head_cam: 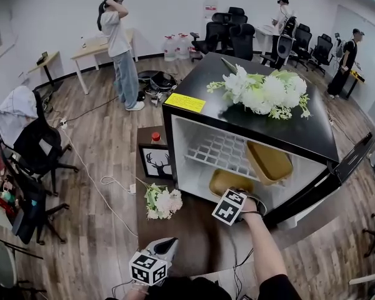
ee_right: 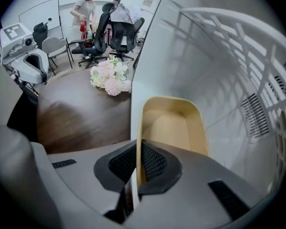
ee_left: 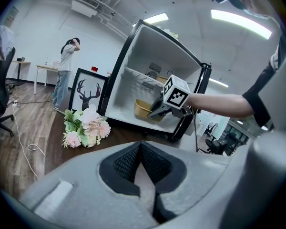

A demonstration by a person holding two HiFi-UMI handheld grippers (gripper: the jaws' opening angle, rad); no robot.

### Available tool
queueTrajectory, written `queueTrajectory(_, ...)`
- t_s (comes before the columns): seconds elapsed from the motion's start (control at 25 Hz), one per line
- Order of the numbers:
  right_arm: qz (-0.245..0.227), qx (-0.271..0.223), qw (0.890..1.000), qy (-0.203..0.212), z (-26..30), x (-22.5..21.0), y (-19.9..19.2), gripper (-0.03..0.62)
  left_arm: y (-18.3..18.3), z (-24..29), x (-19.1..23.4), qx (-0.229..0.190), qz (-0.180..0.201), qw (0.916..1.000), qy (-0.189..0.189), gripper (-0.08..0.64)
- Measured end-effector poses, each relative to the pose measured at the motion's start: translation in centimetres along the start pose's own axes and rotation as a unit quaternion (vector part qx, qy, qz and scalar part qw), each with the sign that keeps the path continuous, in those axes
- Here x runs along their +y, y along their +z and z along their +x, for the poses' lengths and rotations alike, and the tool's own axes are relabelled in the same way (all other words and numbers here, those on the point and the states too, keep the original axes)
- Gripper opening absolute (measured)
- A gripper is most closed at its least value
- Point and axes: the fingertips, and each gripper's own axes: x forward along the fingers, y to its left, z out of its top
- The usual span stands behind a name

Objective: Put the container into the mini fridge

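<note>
Right tongs: my right gripper [ee_right: 136, 165] is clamped on the near rim of the tan, rounded plastic container [ee_right: 174, 128], one pad inside the wall and one outside. A thin rim is the only part narrow jaws can bite.

Container: it's inside the black-topped mini fridge with the white interior [head_cam: 187, 142], low in the cavity under the white wire shelf [head_cam: 220, 152]. I can't tell whether its base touches the fridge floor.

Angle: I've got the gripper tipped steeply down from the front edge, so the tub leads and the bulky marker cube stays outside the opening.

Door: the black fridge door [head_cam: 353, 161] is swung wide to the right, well clear of my arm.

Second tub: another tan tub [head_cam: 269, 161] leans tilted at the right side, higher up. I'd guess that's why mine goes in low and left.

Left tongs: my left gripper [ee_left: 140, 162] is closed on nothing and held back over the dark wooden table [head_cam: 194, 242], near the pink-and-white flower bunch [head_cam: 162, 202], out of the way.

Next: probably settle the tub flat, then let go.
</note>
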Motion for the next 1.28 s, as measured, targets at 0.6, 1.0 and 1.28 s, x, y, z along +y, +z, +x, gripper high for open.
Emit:
queueTrajectory(0.6, 0.039, 0.020, 0.999, 0.009, 2.6, -2.9, -0.7, 0.014, 0.2, -0.5, 2.2, 0.000, -0.016, 0.9993, 0.033, 0.008)
queueTrajectory(1.0, 0.081, 0.009, 0.997, 0.012, 3.1, -3.3, -0.8, 0.021, 0.4, -1.1, 2.8, -0.004, -0.017, 0.9988, 0.046, 0.008)
queueTrajectory(1.28, 0.074, -0.022, 0.997, -0.025, 2.5, -4.3, -0.4, 0.106, 0.2, -1.4, 2.7, -0.002, -0.017, 0.9989, 0.043, 0.008)
